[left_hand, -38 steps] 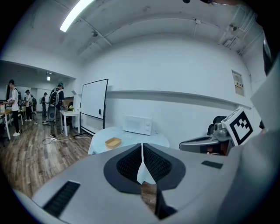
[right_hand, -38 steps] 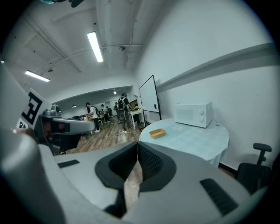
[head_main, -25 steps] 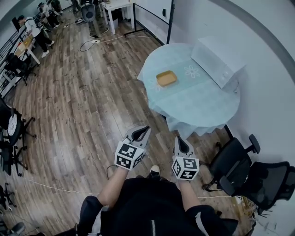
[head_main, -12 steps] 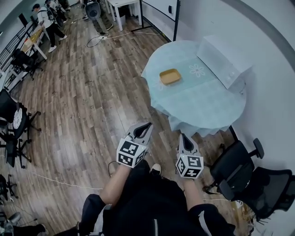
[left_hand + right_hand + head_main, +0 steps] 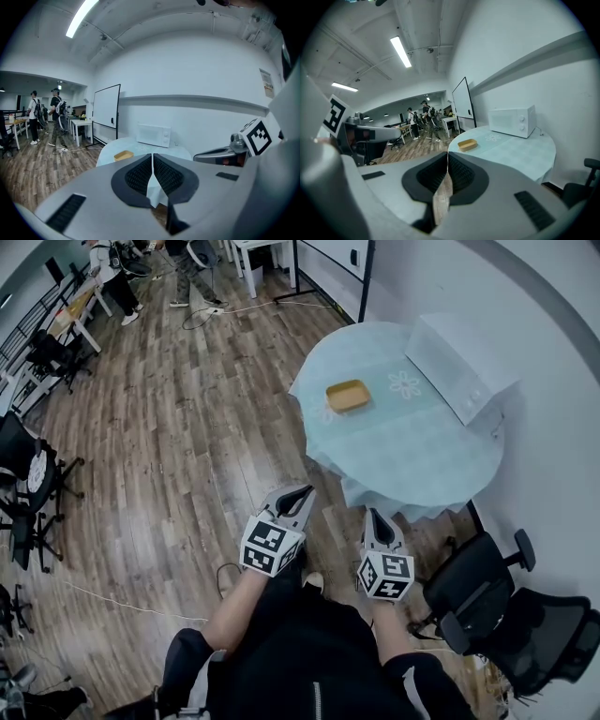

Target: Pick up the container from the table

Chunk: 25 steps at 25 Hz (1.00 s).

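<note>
Approach stage. The yellow container (image 5: pixel 347 395) sits on the round table (image 5: pixel 412 460), toward its left edge, with the microwave (image 5: pixel 459 367) well apart from it by the wall.

The left gripper (image 5: pixel 301 492) and right gripper (image 5: pixel 375 516) are held low in front of the body, far from the table. Each has its jaws pressed together with nothing between them.

Judgement:
- Walk up to the table first, skirting the chair (image 5: pixel 469 592) on the right.
- Spread one gripper's jaws before reaching in.
- The container looks shallow and open, so pinch one wall over its rim.
- Lift it level.
</note>
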Available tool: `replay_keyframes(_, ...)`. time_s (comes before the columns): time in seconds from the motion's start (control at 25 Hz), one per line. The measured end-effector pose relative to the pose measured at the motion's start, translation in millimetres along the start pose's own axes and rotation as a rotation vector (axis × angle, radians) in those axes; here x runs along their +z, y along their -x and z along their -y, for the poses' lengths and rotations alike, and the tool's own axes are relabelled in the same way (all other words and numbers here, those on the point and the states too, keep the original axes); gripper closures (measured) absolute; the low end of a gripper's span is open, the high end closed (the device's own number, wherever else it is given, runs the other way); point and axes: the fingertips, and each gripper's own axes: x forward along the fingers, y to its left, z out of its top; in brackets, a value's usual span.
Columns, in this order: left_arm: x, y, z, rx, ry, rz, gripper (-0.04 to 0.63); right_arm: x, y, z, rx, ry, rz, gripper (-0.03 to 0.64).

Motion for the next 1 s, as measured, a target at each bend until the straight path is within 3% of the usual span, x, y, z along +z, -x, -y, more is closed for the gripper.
replay_keyframes(0.48, 7, -44, -17, -0.032, -0.008, -0.006, 0.571, 12, -37, 16, -0.012, 0.003, 0.003, 0.592)
replay_keyframes(1.0, 33, -120, -74, -0.086, 0.008, -0.023, 0.571, 48, -118, 38, -0.055, -0.009, -0.016, 0.592)
